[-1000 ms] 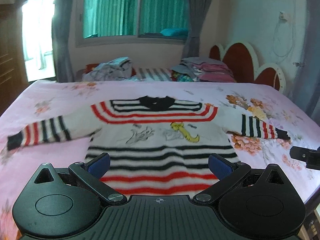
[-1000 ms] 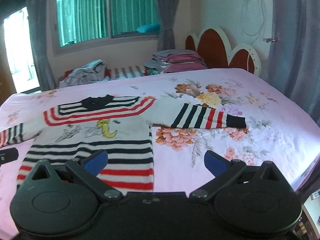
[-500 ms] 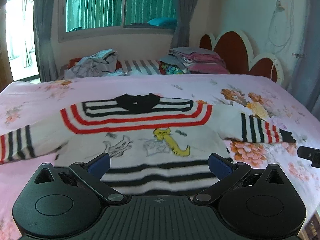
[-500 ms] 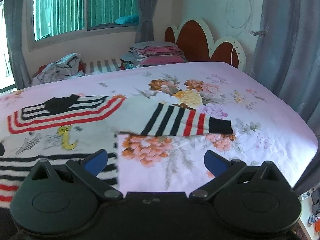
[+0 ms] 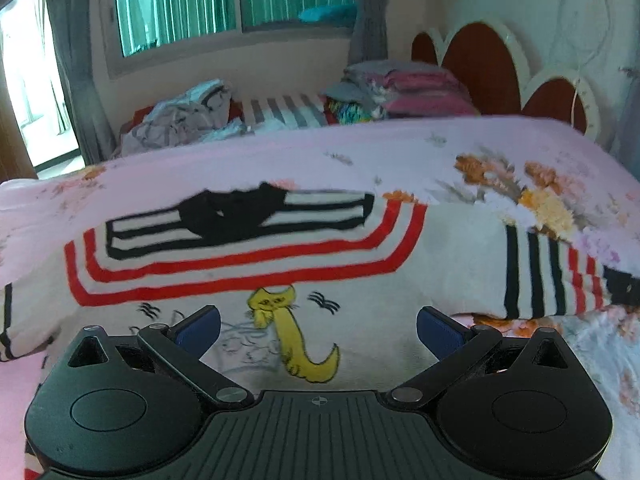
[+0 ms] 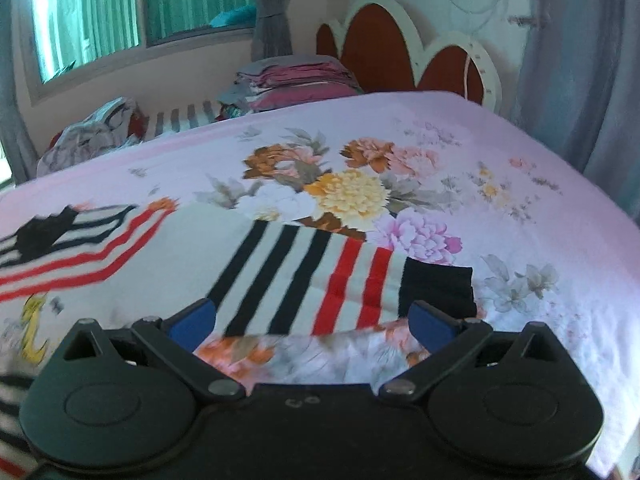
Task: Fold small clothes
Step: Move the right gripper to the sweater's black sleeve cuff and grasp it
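Both the left gripper [image 5: 318, 330] and right gripper [image 6: 312, 322] gape wide, empty, above the cream, red-and-black striped knit sweater [image 5: 240, 264] on the pink floral bed [image 6: 520, 208]; the sweater's hem is hidden, its left sleeve cut off.

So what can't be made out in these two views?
- Sweater hem: left wrist view, hidden behind the left tool.
- Its other sleeve: cut off by that view's left edge.
- Sweater body: right wrist view, blurred and partly behind the right tool.
- Clothes pile by the window: too small and blurred.
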Motion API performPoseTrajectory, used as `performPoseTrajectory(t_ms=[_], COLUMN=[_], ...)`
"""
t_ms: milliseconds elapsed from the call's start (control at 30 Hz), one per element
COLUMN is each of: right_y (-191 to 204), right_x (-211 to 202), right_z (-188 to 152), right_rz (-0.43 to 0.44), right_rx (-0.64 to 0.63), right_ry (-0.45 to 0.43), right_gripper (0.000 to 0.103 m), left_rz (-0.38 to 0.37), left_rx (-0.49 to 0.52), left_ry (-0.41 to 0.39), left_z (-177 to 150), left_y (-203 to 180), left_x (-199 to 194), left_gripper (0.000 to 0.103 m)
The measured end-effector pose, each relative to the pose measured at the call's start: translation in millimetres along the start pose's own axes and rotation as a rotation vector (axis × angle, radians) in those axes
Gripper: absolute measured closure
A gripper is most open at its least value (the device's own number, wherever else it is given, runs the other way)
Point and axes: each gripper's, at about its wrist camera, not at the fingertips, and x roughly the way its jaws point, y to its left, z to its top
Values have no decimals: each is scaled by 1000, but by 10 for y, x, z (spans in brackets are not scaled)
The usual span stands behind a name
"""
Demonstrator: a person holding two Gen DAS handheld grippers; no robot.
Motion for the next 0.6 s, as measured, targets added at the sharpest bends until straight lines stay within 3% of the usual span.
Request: performPoseTrajectory(t_ms=[333,433,600], right_y=[-1004,-1131,-1198], right_x=[662,735,840], right_z=[-251,-291,-255], right_rz=[74,96,81], right_rx=[415,498,546], right_ry=[82,41,7], right_gripper=[4,8,34], left_rz=[36,42,57], left_rx=[57,77,37], left_ry=[95,102,100], left_z=[26,55,161], left_y=[-319,-350,-243], left_x=[308,336,385], left_gripper=[0,0,0])
